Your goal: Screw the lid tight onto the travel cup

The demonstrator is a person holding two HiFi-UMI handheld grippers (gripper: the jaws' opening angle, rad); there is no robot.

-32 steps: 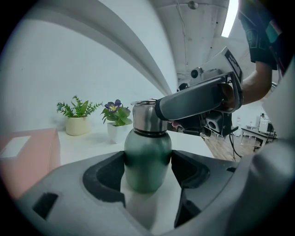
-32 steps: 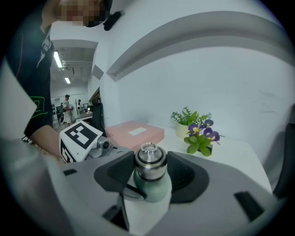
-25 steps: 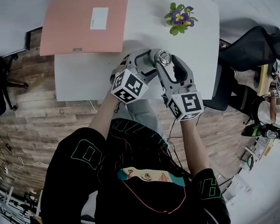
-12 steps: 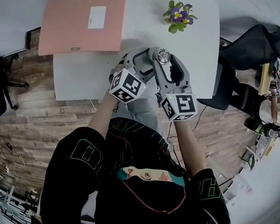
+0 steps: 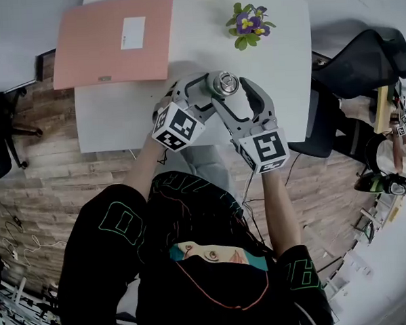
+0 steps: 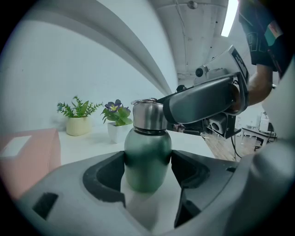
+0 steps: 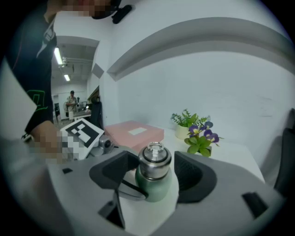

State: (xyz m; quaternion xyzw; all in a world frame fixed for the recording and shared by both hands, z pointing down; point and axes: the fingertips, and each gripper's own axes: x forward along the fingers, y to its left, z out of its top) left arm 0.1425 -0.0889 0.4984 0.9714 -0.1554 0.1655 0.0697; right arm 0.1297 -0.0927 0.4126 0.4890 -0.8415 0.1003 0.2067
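Left gripper is clamping the green travel cup by its body, keeping it upright between its jaws over the white bench. Right gripper is just opening wide, its jaws flanking the steel lid, pads clear of it.

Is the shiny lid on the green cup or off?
On. The silver lid sits atop the green cup, closing its mouth. How tightly it is screwed, the pictures cannot tell.

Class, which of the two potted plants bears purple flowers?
The plant in the white pot; the plant in the yellow pot has only green leaves.
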